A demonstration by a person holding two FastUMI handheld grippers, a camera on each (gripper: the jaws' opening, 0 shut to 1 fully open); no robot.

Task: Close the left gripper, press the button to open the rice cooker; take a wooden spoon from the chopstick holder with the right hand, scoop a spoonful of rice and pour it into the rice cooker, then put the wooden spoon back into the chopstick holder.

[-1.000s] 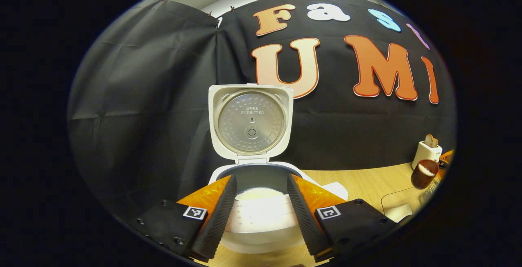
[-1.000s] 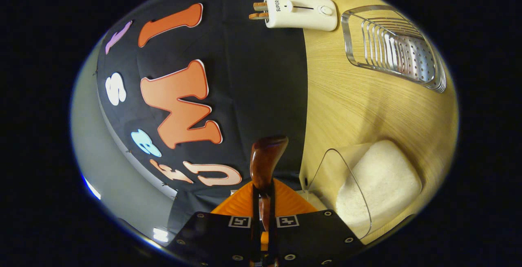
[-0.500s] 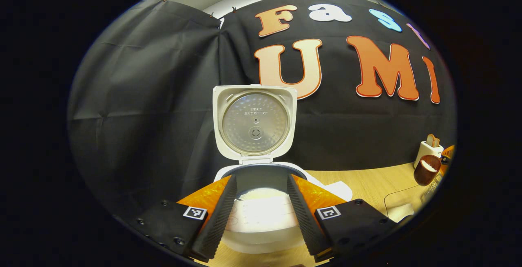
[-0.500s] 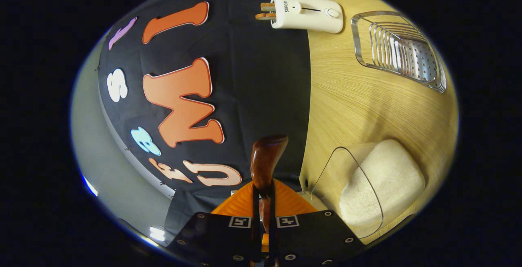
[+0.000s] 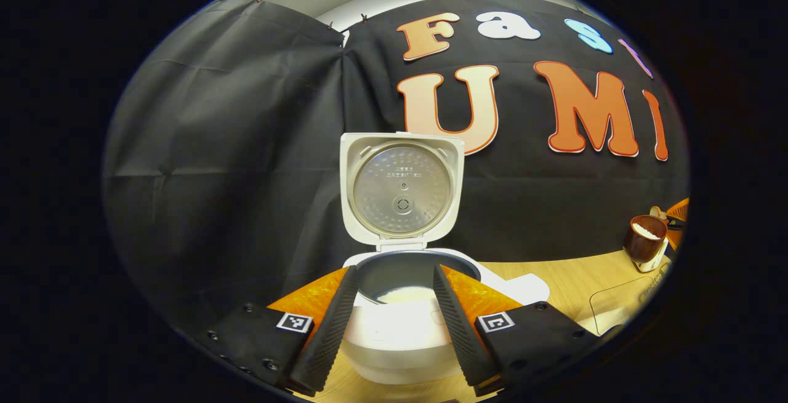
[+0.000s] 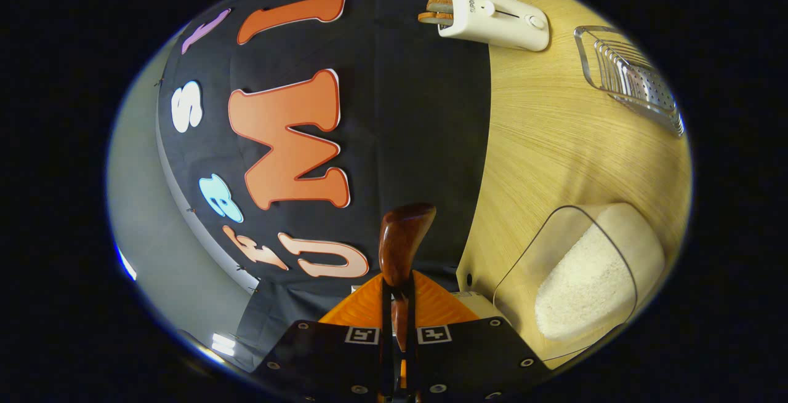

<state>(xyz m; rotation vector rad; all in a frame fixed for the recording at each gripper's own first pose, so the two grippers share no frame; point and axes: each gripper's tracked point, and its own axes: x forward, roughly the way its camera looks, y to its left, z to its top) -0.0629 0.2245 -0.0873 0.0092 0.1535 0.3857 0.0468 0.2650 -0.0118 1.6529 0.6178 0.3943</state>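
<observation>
My right tool point(image 6: 394, 304) is pressed together on the handle of the wooden spoon point(image 6: 403, 240); the dark, glossy bowl juts out just ahead of its tips, edge-on. In the left gripper view the same spoon point(image 5: 644, 235) appears far off to the right of my left tool point(image 5: 394, 323), bowl up and heaped with white rice.

Change over the last second: in the right gripper view the clear rice container point(image 6: 585, 277) and the wire rack point(image 6: 634, 80) have slid toward the right edge, and in the left gripper view the spoon has risen against the black cloth. I judge the scoop complete and the carry toward the cooker begun.

My left tool is spread, with nothing between its fingers point(image 5: 326, 335). Directly ahead of it stands the white rice cooker point(image 5: 400, 335), lid point(image 5: 401, 189) upright, a little rice lying at the bottom of the dark inner pot point(image 5: 403, 274). The opening step is therefore done.

The loaded bowl must stay level, as loose grains would spill onto the tabletop point(image 6: 554, 144). The white toaster point(image 6: 495, 16) stands well clear.
</observation>
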